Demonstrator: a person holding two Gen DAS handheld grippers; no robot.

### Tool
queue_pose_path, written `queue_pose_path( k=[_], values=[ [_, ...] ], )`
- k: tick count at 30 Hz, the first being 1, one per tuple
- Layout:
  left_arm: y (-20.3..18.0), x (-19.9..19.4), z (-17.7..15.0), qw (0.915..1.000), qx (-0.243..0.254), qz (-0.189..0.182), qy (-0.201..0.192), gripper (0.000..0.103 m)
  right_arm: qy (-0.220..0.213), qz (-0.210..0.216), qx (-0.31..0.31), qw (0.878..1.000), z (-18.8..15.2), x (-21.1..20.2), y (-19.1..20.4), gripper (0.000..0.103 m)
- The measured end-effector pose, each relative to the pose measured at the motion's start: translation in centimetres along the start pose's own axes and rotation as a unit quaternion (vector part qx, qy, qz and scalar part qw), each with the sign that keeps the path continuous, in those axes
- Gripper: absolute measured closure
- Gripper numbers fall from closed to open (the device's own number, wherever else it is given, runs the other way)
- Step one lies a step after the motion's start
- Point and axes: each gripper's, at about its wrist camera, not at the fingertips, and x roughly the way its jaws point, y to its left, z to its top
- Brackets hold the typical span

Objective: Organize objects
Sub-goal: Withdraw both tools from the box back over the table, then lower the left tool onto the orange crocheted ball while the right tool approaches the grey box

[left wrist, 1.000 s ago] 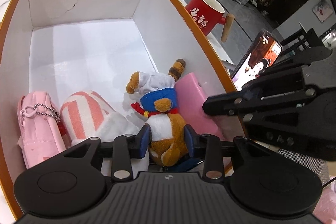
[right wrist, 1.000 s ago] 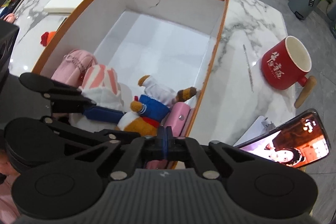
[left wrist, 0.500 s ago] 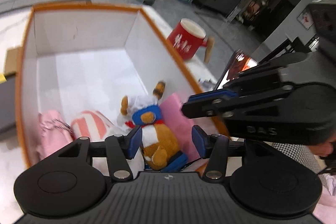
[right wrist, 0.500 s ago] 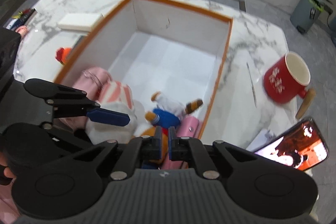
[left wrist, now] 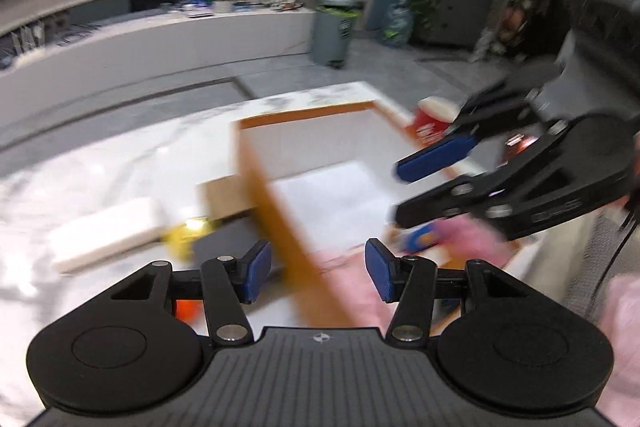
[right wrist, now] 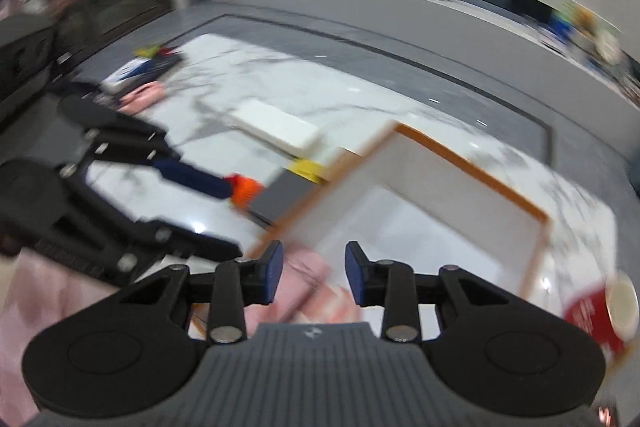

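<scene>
Both views are blurred by motion. The orange-rimmed white box point(left wrist: 276, 203) point(right wrist: 472, 167) stands on the marble table. My left gripper point(left wrist: 318, 273) is open and empty, raised above the box's left wall. My right gripper point(right wrist: 314, 273) is open and empty above the box's near left corner; it also shows in the left wrist view point(left wrist: 436, 163). Pink items point(left wrist: 360, 287) point(right wrist: 304, 275) and a blurred bit of the blue-dressed plush toy point(left wrist: 418, 239) lie in the box's near end.
A white flat box point(left wrist: 108, 231) point(right wrist: 276, 127), a yellow object point(left wrist: 180, 241) point(right wrist: 306, 167), a small orange object point(right wrist: 244, 189) and a dark grey slab point(right wrist: 280, 197) lie left of the box. A red mug point(left wrist: 430, 117) point(right wrist: 600, 311) stands to its right.
Both grippers have risen and tilted up, away from the box contents. The left jaws have opened wide, letting go of the plush toy. The right jaws have gone from shut to open.
</scene>
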Motion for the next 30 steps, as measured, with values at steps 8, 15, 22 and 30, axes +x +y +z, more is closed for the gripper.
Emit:
queue_pose_path(
  k=[8,15,22,30],
  values=[
    [3.4,1.3,-2.6,0.9939,0.080,0.056,0.052,0.043,0.049,0.072,-0.173,0.981,5.8,5.3,5.8,0.045],
    [5.2,5.6,-3.8,0.9828,0.137,0.077,0.097,0.042,0.135,0.046,-0.285,0.948,6.5,12.5,7.8,0.041],
    [7.7,9.5,-4.4,0.9808,0.147,0.061,0.113,0.041,0.161,0.037,-0.327,0.931,6.5,16.3,8.1,0.032],
    [8.4,10.2,-4.7,0.9845,0.127,0.039,0.115,0.042,0.189,0.012,-0.397,0.898,5.4,18.8,9.9,0.031]
  ],
)
